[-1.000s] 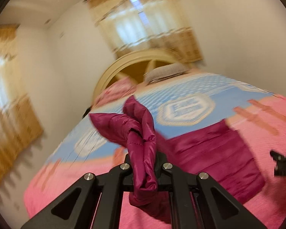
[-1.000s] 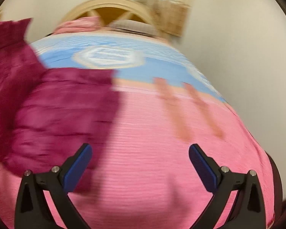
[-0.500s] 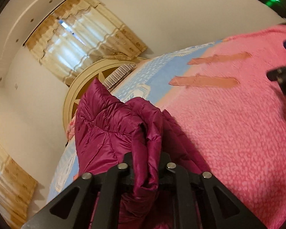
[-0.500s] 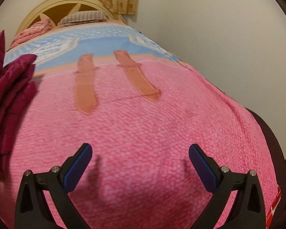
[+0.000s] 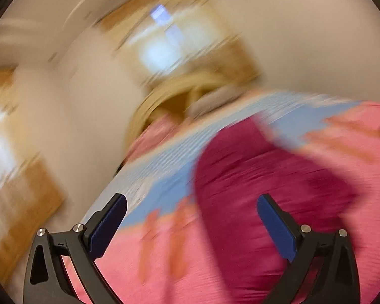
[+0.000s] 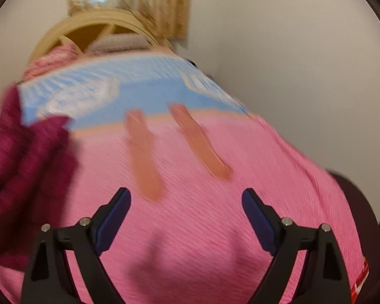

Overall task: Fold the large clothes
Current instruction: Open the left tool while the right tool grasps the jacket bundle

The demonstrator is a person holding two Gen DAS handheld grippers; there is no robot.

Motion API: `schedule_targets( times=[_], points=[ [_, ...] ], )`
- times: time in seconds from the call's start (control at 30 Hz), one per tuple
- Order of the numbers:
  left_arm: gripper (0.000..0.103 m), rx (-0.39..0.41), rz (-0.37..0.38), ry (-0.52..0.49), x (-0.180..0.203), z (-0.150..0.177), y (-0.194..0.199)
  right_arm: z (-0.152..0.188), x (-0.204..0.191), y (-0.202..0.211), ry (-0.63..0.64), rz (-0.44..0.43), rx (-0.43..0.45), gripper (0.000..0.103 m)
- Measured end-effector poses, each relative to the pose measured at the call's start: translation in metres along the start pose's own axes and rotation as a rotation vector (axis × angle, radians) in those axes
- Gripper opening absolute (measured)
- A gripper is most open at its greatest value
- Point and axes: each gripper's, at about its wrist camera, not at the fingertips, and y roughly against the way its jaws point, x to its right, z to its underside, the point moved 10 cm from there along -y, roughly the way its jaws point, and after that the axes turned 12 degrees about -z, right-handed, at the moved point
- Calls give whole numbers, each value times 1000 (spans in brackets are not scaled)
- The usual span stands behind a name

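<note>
Both claws stand spread and empty, the left claw (image 5: 191,224) having just opened and the right claw (image 6: 186,214) narrowing slightly, over the bed (image 6: 202,215), where the maroon padded jacket (image 5: 261,190) lies bunched, folding apparently unfinished.

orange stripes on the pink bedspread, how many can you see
2. In the right wrist view they lie side by side: left stripe, right stripe, both starting at the blue part of the bedspread.

Bare pink bedspread (image 6: 215,215) ahead, free to cross, maroon jacket (image 6: 25,177) heaped at its left (blurred), wall (image 6: 304,76) closing the right
</note>
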Motion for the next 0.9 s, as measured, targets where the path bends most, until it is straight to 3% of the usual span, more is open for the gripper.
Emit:
schedule_targets(
  times=[0.07, 0.17, 0.37, 0.47, 0.6, 0.77, 0.9],
  points=[
    [102, -155, -78, 93, -34, 21, -49, -28, -35, 11, 36, -43, 36, 86],
    [102, -315, -112, 213, -62, 44, -93, -71, -105, 21, 96, -139, 79, 84],
    [102, -471, -106, 362, -72, 61, -141, -111, -229, -5, 159, -244, 79, 80],
    [102, -514, -101, 403, -64, 64, -159, -113, -261, -34, 166, -255, 81, 78],
    [102, -520, -86, 414, -53, 68, -178, -92, -261, -66, 147, -256, 43, 73],
    [102, -497, -32, 378, -15, 57, -191, -52, -215, -104, 101, -151, -81, 69],
    [102, -457, 4, 305, 25, 41, -183, -27, -179, -113, 57, -120, -102, 69]
  ],
)
